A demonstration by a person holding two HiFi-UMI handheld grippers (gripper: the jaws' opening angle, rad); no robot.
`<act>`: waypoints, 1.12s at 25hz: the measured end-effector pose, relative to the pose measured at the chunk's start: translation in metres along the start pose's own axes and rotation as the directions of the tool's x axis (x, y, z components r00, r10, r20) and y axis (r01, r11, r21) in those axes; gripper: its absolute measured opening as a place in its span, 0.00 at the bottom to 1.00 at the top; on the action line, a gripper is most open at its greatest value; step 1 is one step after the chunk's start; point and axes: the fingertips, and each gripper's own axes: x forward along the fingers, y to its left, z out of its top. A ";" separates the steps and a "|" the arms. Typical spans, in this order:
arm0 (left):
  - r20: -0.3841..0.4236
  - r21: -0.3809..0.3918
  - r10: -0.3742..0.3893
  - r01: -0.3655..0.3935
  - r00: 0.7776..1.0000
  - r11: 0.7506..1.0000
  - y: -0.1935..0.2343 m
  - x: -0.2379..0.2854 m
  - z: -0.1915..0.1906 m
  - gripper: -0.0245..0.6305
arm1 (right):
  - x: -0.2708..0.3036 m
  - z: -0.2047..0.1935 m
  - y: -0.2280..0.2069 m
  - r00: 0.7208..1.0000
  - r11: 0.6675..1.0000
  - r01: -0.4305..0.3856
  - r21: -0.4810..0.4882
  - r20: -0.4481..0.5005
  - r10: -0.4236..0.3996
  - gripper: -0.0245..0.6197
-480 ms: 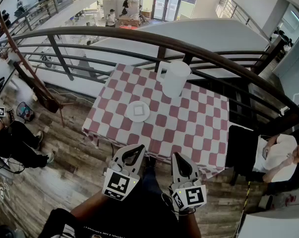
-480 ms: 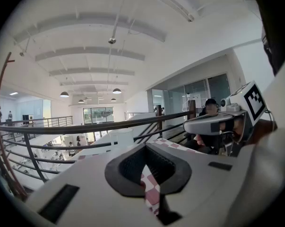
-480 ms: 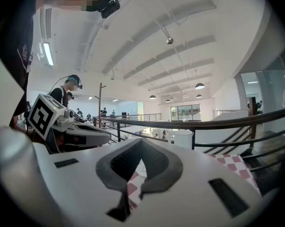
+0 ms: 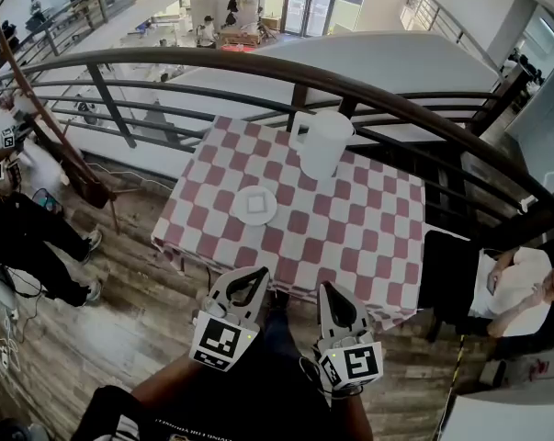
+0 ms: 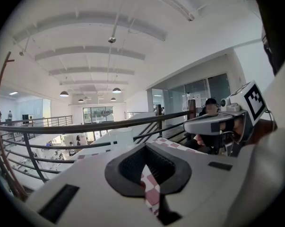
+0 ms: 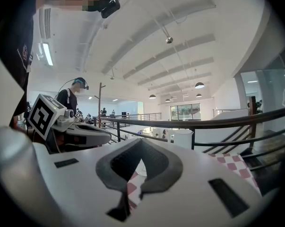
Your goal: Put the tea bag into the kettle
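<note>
**Head view: both grippers empty at near table edge, tea bag on saucer**

Obs., head view: you hold the left gripper (image 4: 258,274) and the right gripper (image 4: 329,288) side by side, low in the frame. Both point toward the table (image 4: 368,237) and both sit just short of its near edge, over the wood floor (image 4: 139,329). Neither touches the red/white check cloth.

Jaws, left gripper view: closed, tips meeting at the far end. Nothing is btwn the black pads. Only a narrow slit remains nearer the camera, w/ check cloth showing through it.

Jaws, right gripper view: same state. Tips are together and the pads are empty, w/ a thin slit showing cloth below.

Task items:
- The tea bag (image 4: 256,204) is a small white square lying flat on a white saucer (image 4: 240,213), left of table centre. It is too small for more detail. It is well apart from both grippers, w/ the left one nearer.
- The kettle (image 4: 324,145) is white, upright and lidless, w/ its handle on its left. It stands at the far edge of the table, just in front of the railing (image 4: 166,62). It is apart from the saucer, beyond it and to the right.

Surroundings: a person (image 4: 520,288) in a white top sits to the right of the table. Another person (image 4: 19,237) in dark trousers is at the far left of the frame.
</note>
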 end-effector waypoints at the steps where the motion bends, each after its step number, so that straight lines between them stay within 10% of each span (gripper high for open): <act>1: -0.001 0.001 -0.001 0.001 1.000 1.000 0.000 0.001 0.000 0.04 | 0.000 0.000 -0.001 1.000 1.000 0.000 0.003 0.003 0.000 0.06; 28: -0.021 -0.001 -0.032 0.032 0.999 0.999 0.012 0.037 0.000 0.04 | 0.027 -0.002 -0.028 1.000 1.000 0.016 0.025 -0.007 -0.016 0.06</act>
